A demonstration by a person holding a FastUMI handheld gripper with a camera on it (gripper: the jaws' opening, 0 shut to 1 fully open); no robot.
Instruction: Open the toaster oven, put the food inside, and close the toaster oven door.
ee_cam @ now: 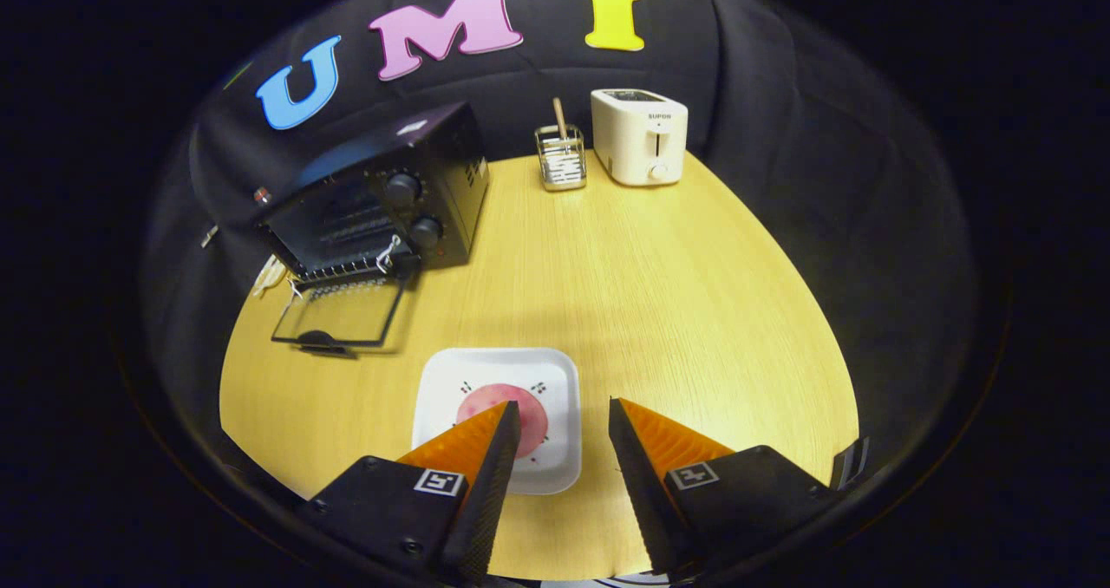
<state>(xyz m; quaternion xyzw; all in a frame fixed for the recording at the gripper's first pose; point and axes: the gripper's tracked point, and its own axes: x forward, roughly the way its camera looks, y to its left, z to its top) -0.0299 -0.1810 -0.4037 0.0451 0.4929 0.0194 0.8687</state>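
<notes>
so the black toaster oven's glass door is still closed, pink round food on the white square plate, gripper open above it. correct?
Not quite: the gripper view shows the black toaster oven with its glass door folded down open onto the table. The rest stands: pink round food lies on the white square plate, and the gripper is open above it.

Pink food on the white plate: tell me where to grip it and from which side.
Judging from the pose, come straight down from above. The pink food lies flat on the white plate, so pinch across its opposite edges. The gripper is open, one finger over the food.
</notes>
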